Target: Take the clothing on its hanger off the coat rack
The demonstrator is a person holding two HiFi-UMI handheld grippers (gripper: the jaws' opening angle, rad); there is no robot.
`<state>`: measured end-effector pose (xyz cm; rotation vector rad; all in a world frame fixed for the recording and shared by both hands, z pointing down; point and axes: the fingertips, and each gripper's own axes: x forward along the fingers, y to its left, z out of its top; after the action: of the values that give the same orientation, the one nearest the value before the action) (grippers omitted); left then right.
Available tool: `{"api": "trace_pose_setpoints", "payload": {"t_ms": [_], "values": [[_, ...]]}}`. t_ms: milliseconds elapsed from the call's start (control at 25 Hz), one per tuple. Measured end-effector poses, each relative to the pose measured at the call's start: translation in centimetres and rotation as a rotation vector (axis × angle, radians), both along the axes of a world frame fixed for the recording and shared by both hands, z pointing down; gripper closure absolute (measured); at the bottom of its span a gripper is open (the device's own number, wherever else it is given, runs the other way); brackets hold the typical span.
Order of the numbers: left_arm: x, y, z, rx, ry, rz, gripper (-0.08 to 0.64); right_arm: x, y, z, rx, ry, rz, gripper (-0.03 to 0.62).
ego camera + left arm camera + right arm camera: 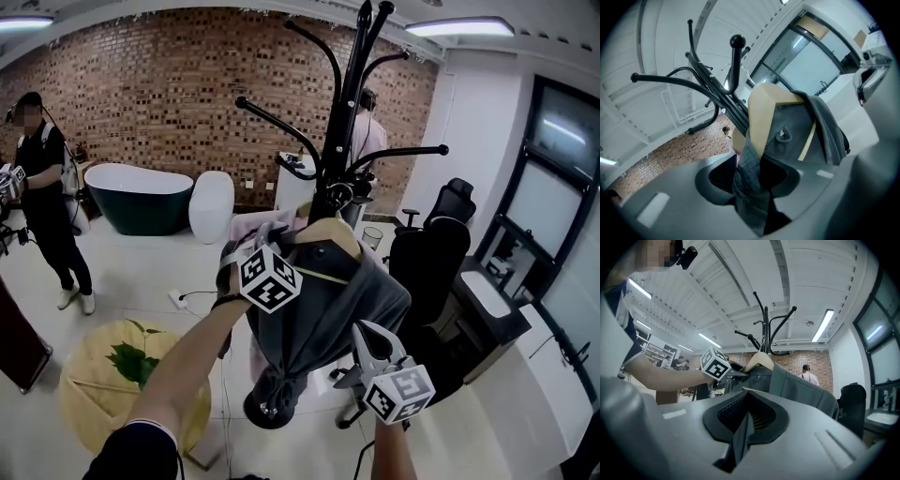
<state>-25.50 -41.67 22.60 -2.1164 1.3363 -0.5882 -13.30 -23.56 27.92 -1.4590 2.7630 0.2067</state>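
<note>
Closest to my head camera, at 5 o'clock, sits the right gripper (367,337), its marker cube facing me. Its own view shows the jaws drawn together on a thin dark fold of cloth. I read that fold as the lower edge of the grey garment (328,300), which the gripper touches. From 7 o'clock my left arm reaches up to frame centre, where the left gripper (272,232) meets the garment's top. Seen from that gripper, the jaws stand partly apart and pinch a bunched strip of the grey fabric, just below the pale wooden hanger (330,231). Garment and hanger hang against the pole of the black coat rack (342,141), whose arms spread toward 12 o'clock. I cannot tell whether the hook rests on an arm. Behind, a black office chair (431,253) stands at 3 o'clock, a dark bathtub (141,197) at 10 o'clock, and a person (47,187) at 9 o'clock.
</note>
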Motion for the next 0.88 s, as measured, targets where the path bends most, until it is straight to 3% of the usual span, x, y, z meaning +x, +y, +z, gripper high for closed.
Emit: {"api": "trace_pose_setpoints", "payload": {"t_ms": [480,880], "values": [[10.5,5.7,2.8,-0.024,-0.026,0.241,0.411,6.0,3.1,-0.5,0.010,-0.049,0.175,0.591],[22.5,11.3,5.0,-0.072,-0.031,0.481,0.411,13.8,9.8,1.3,-0.007,-0.082,0.417,0.591]]}}
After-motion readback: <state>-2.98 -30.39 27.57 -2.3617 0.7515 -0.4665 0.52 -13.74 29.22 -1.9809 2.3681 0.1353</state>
